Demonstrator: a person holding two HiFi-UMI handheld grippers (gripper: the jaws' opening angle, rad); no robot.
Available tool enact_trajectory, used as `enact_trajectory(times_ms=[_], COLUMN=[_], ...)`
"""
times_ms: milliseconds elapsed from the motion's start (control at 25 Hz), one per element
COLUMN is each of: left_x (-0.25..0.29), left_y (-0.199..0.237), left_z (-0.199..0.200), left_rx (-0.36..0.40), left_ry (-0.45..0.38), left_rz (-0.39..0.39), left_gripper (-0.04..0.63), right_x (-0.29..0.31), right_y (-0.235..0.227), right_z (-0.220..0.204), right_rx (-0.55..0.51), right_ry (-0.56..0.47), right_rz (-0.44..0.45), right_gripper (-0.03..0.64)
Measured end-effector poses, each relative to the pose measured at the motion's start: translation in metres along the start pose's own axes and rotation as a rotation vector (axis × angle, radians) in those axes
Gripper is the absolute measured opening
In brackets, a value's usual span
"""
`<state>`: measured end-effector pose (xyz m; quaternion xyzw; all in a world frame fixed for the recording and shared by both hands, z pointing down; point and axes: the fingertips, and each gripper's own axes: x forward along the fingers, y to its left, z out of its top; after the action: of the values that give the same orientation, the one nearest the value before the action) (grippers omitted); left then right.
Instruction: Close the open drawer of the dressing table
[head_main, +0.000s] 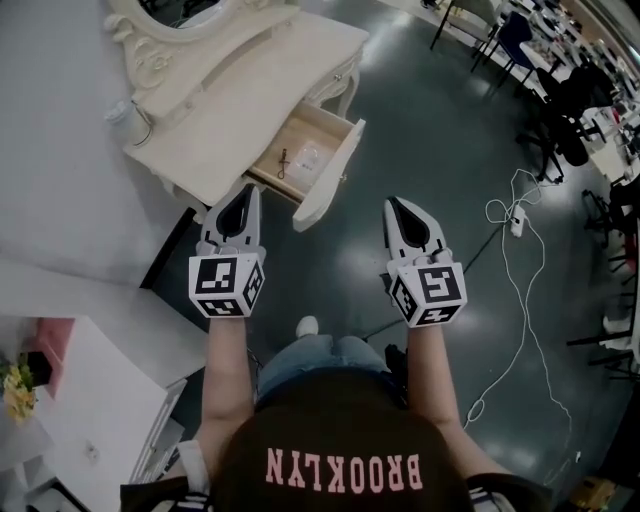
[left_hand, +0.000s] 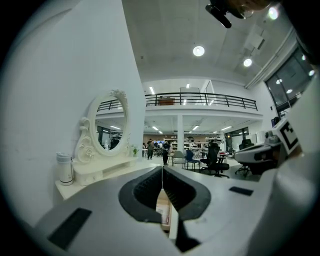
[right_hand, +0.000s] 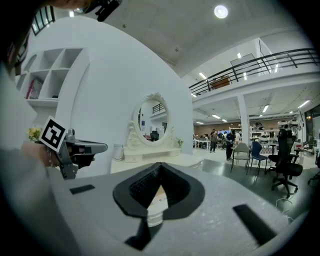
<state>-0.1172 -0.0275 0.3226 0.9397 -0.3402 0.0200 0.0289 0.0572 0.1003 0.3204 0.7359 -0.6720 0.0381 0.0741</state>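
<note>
Head view: one dressing desk (head_main: 235, 115) at 11 o'clock, its oval mirror (head_main: 150, 45) cut off by the top edge. One drawer (head_main: 300, 140) stands open at the desk's front, slid out toward 4 o'clock. The long axis of the drawer front (head_main: 332, 178) runs 1 to 7 o'clock. Inside are a small dark item (head_main: 283, 163) and a pale flat packet (head_main: 310, 158), both too small to identify. There are two tongs, both pointing to 12 o'clock. The left tongs (head_main: 246, 192) are at 7 o'clock of the drawer front, near it with no contact visible. The right tongs (head_main: 392, 205) are at 4 o'clock of it, over the floor. One white cable (head_main: 520, 290) lies on the floor at 3 o'clock.

Left gripper view: tongs clenched, pads meeting, nothing between them. A slice of the open drawer shows under the pads. One white canister (left_hand: 64, 168) stands on the desk at 9 o'clock, left of the mirror. The right tongs are cut off at 3 o'clock.

Right gripper view: tongs clenched, empty. A pale patch below the pads is hard to make out. The left tongs are at 9 o'clock.
</note>
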Motion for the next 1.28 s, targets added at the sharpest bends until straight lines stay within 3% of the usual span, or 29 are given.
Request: enact_trajectory(times_ms=[400,840,1280], left_x=[0.030,0.092,0.150], left_y=[0.010,0.013,0.026], left_z=[-0.012,-0.013,-0.043], left_rx=[0.002,0.029,-0.007], left_ry=[0.039,0.062,0.131], left_rz=[0.027,0.108,0.189], left_gripper=[0.005,0.005,0.005], right_x=[0.034,0.109,0.188], right_y=[-0.018,-0.073,-0.103], right_z=[-0.014,-0.020,-0.062], right_rx=[0.035,0.041,0.030], right_ry=[0.025,0.039,0.157], right_rz=[0.027,0.113,0.223], right_gripper=[-0.003,-0.003,-0.003])
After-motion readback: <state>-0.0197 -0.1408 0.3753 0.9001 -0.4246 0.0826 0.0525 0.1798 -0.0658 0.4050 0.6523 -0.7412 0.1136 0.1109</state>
